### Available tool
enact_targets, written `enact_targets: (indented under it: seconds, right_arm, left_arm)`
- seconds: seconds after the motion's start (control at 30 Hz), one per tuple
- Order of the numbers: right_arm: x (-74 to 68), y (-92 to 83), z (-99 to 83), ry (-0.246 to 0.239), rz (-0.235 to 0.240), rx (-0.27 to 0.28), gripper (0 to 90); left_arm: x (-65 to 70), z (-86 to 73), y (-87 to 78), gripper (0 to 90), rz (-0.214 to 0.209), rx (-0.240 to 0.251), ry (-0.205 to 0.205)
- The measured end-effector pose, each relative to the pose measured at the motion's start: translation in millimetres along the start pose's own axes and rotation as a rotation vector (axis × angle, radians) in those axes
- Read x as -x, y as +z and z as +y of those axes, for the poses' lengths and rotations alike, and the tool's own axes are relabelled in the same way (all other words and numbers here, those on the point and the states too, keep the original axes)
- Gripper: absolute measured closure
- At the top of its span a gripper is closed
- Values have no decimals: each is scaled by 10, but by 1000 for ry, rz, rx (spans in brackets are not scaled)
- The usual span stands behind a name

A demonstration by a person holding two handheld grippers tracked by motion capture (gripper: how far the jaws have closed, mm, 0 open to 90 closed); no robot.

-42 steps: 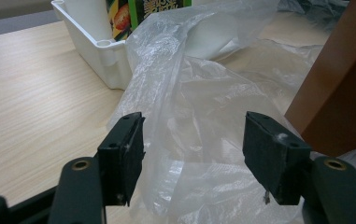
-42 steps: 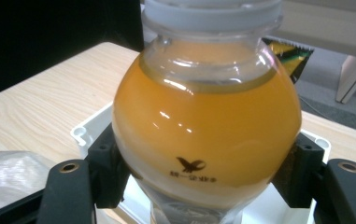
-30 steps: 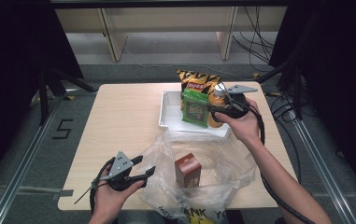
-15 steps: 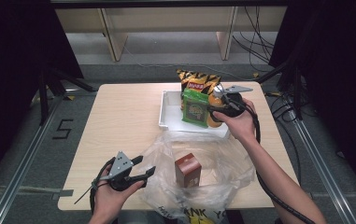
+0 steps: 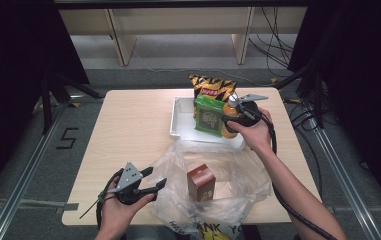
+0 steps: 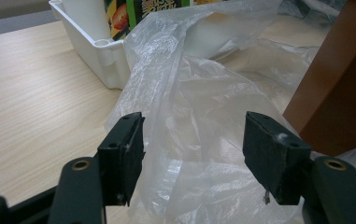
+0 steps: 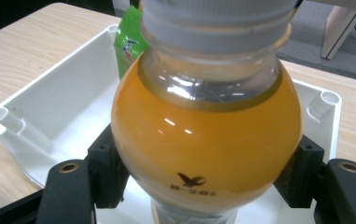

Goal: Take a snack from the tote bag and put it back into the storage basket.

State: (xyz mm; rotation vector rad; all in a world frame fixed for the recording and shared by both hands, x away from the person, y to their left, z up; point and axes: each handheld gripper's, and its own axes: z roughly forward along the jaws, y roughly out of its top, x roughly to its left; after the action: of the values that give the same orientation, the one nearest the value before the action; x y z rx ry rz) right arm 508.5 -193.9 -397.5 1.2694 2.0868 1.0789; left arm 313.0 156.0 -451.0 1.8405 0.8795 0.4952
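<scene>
We find right gripper (image 7: 203, 186) fingers clamped on the orange bottle (image 7: 206, 135) over the tray (image 5: 178, 125); left gripper (image 6: 199, 154) fingers wide at the plastic bag (image 6: 194, 107), counter's near edge.

We read a "5" (image 5: 67, 138) marked on the floor, left of the table (image 5: 128, 130). The plastic bag (image 5: 228, 175) at the table's near edge carries dark print; we make out "ANK YO" (image 5: 209, 231), rest cut off. The orange bottle (image 7: 206, 135) in the white tray (image 7: 63, 107) bears a small dark bird logo (image 7: 188, 179) with a line of tiny print under it, unreadable. The chip bag (image 5: 213, 87) at the table's far side has a red label (image 5: 209, 91), text too small. The green packet (image 5: 208, 117) has print, illegible too.
</scene>
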Motion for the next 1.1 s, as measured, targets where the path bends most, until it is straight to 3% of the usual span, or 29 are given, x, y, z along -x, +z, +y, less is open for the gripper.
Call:
enact_targets:
  seconds: [0.03, 0.07, 0.1, 0.2, 0.23, 0.37, 0.57, 0.7, 0.77, 0.83, 0.87, 0.97, 1.0, 1.03, 1.1]
  right_arm:
    - [-20, 11, -9, 33, -9, -3, 329]
    - [18, 27, -24, -3, 6, 2, 329]
    - [2, 24, -31, 20, -13, -12, 329]
    - [37, 72, -63, -18, -18, 6, 329]
    - [15, 78, -72, 10, -32, 3, 329]
    - [-2, 80, -66, 50, -16, -23, 329]
    - [43, 114, -80, 19, -4, -11, 329]
    - [60, 127, -91, 0, -24, -12, 328]
    - [31, 121, -96, 45, -22, -30, 329]
    - [45, 160, -118, 28, -40, -6, 329]
    - [51, 148, -124, 19, -31, -31, 329]
    - [64, 172, -138, 22, -19, -36, 329]
    - [58, 176, -144, 28, -31, -33, 329]
    - [74, 191, -154, 2, -44, -33, 329]
    - [64, 194, -155, 19, -39, -42, 329]
  left_arm:
    - [2, 0, -1, 381, 0, 0, -1]
    - [4, 0, -2, 381, 3, -1, -1]
    - [3, 0, -2, 381, 2, -1, -1]
    - [0, -6, 4, 381, -2, -3, 1]
    - [-1, -7, 7, 381, -4, -1, 0]
    - [4, -6, 7, 381, -3, -1, 0]
    - [3, -9, 9, 381, -5, -3, 0]
    - [2, -9, 9, 381, -8, 1, -1]
    - [2, -9, 9, 381, -8, 0, -1]
    - [3, -9, 10, 381, -8, 1, -1]
    - [4, -9, 10, 381, -8, 1, -1]
    - [3, -12, 13, 381, -12, -1, 0]
    - [2, -10, 9, 381, -6, -6, 8]
    - [6, -12, 11, 381, -7, -5, 6]
    - [13, -15, 18, 381, -10, -2, 2]
